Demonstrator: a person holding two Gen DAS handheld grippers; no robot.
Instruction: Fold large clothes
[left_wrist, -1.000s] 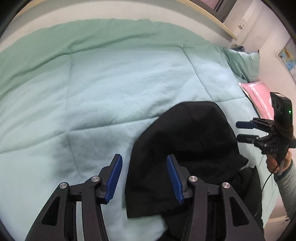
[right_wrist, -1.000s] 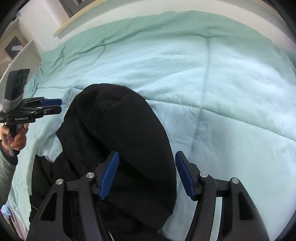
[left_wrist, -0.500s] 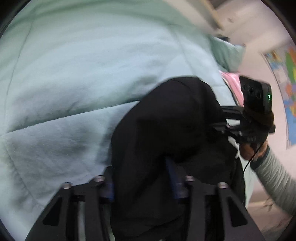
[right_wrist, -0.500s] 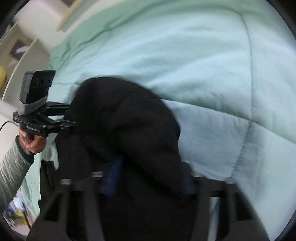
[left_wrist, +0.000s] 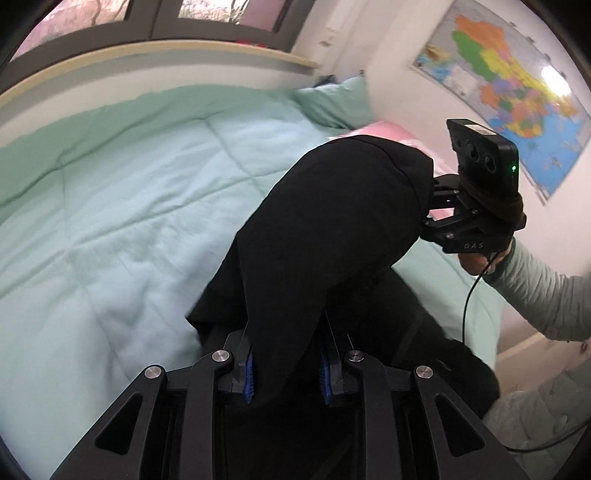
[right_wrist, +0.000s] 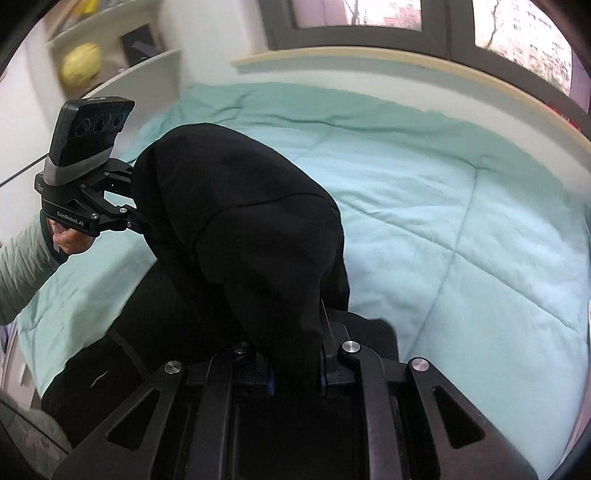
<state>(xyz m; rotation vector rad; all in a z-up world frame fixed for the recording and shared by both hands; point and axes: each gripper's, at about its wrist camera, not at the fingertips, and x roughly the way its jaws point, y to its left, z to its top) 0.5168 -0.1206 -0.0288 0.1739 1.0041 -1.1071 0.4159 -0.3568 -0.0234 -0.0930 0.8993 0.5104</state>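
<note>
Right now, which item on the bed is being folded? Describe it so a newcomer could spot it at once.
Start from the bed's pale green quilt under the window. Near its edge a black garment is lifted into a hump, pinched by the left hand-held gripper and the right hand-held gripper. It is the only dark cloth there, unlike the green pillow.

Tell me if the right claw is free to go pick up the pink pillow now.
Probably not yet. The right claw is shut on the black garment, as is the left claw, holding it above the bed. The pink pillow sits behind the raised cloth.
</note>
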